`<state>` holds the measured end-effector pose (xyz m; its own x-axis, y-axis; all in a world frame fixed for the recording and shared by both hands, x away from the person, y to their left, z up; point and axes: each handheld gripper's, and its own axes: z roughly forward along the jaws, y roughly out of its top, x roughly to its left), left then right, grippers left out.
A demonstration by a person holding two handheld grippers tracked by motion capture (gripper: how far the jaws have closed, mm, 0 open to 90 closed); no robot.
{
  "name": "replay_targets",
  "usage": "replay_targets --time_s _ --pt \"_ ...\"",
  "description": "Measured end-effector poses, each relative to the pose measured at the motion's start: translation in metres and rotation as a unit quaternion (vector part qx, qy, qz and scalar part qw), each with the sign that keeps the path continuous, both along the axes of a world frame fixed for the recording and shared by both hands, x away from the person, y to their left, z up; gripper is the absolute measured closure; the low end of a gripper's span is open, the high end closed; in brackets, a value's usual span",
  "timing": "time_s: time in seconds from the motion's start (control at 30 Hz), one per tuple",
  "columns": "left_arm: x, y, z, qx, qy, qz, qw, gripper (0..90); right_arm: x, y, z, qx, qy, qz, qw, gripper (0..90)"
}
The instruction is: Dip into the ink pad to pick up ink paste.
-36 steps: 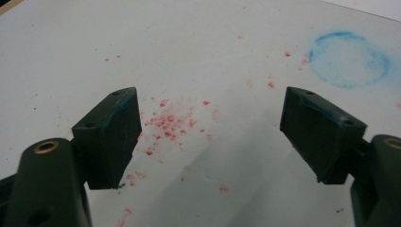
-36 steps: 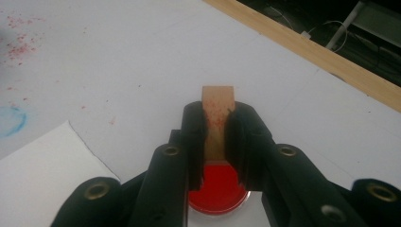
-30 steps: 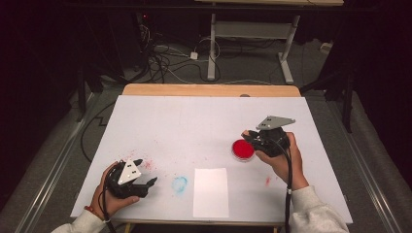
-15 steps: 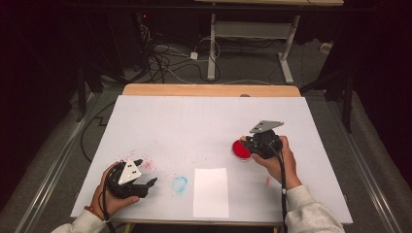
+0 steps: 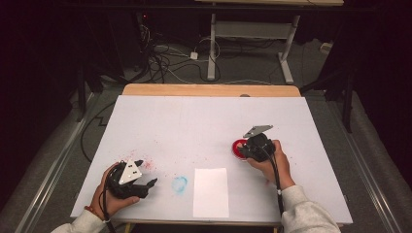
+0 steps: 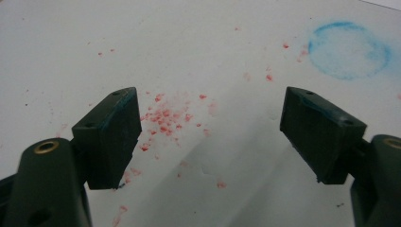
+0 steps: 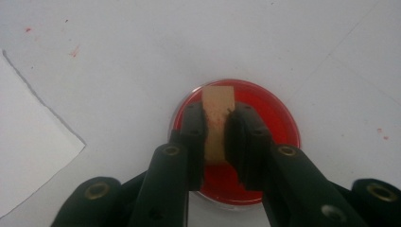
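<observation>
- High view: the right gripper [image 5: 245,149] sits at the right-middle of the white table [image 5: 204,121], its tip over a round red dish [image 5: 238,147] that lies on the tabletop.
- High view: the left gripper [image 5: 145,180] rests near the front left corner, held in the person's left hand [image 5: 109,196], well apart from the dish.
- High view: a white sheet of paper [image 5: 211,192] lies near the front edge, between the two hands, with a pale blue ring stain [image 5: 179,184] just to its left.
- Left gripper view: the jaws stand wide apart with nothing between them; beyond them lie red specks [image 6: 163,116] scattered on the table and the blue ring stain [image 6: 349,48] at upper right.
- Right gripper view: the right gripper [image 7: 217,120] is clamped on a thin tan wooden stick [image 7: 217,120], which stands between the pads with its upper end above the red dish [image 7: 276,125]. A corner of the sheet of paper [image 7: 33,137] shows at the left.
</observation>
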<state>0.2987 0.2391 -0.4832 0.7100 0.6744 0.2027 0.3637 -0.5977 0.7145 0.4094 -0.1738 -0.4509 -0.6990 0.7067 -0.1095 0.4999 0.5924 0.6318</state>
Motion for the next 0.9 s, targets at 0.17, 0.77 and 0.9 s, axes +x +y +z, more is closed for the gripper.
replay_targets --time_s 0.17,0.77,0.9 --pt "0.0001 -0.0006 -0.0003 0.001 0.001 0.0 1.0 20.5 0.0024 -0.0006 -0.0045 0.0 0.005 0.002 1.0 76.3" --pt "-0.0004 -0.0025 -0.0003 0.004 0.002 -0.006 1.0 20.5 0.0023 0.0008 -0.006 -0.005 0.005 0.0 1.0 76.4" --pt "-0.0003 -0.0031 -0.0007 0.004 0.002 -0.006 1.0 20.5 0.0025 0.0006 -0.006 -0.004 0.007 0.0 1.0 76.4"
